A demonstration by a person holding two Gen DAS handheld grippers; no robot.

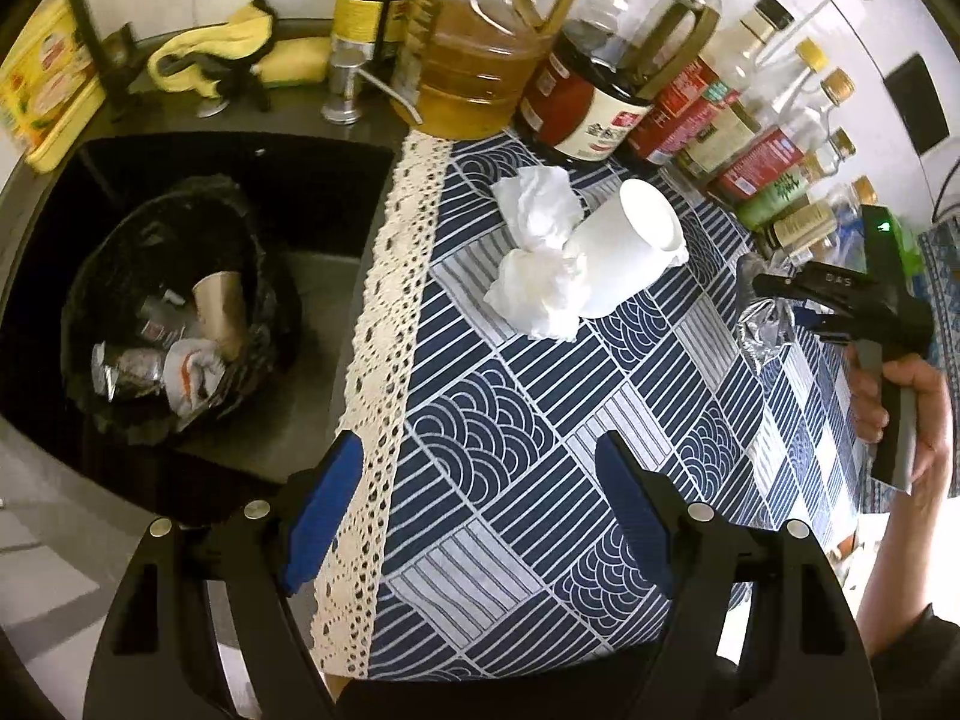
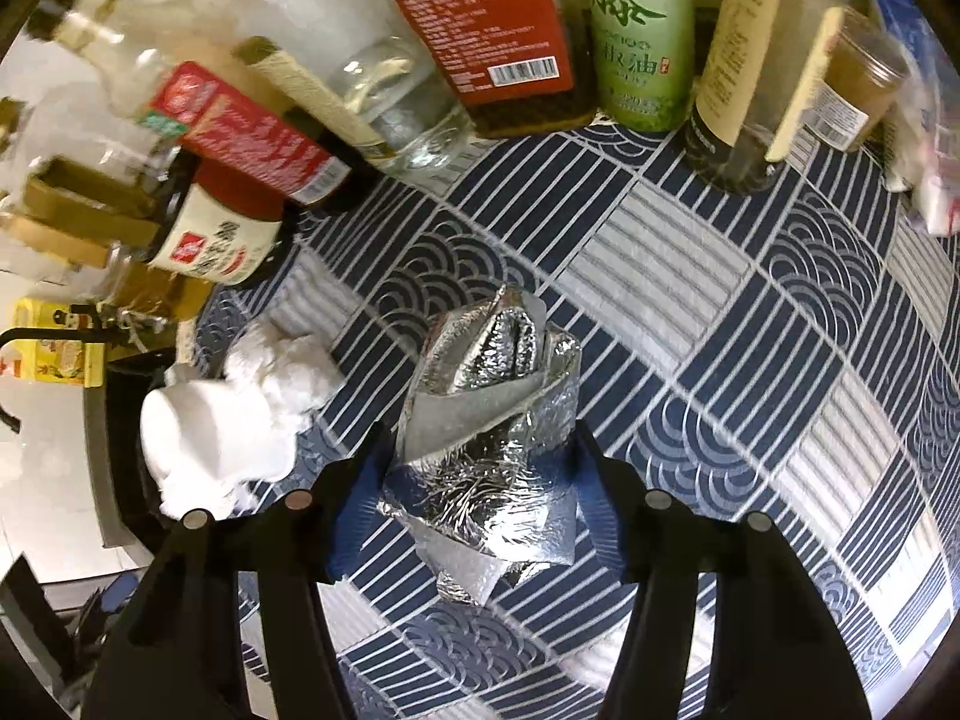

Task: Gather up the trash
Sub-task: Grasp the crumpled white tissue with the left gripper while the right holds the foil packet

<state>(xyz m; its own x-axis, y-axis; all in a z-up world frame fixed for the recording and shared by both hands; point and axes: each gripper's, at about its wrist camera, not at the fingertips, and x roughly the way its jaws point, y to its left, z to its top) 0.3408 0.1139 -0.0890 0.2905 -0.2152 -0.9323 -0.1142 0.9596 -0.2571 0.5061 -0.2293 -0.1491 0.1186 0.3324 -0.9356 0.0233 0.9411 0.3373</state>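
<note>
A crumpled silver foil wrapper lies on the blue patterned tablecloth. My right gripper has a finger on each side of it, jaws apart; it also shows in the left wrist view beside the foil. Crumpled white tissues and a tipped white paper cup lie mid-table; they show in the right wrist view too. A black-lined trash bin holding wrappers and a brown cup sits in the sink. My left gripper is open and empty over the table's lace edge.
Oil and sauce bottles line the back of the table; in the right wrist view they stand just beyond the foil. A dark sink lies left of the table. A yellow cloth and a yellow box sit behind it.
</note>
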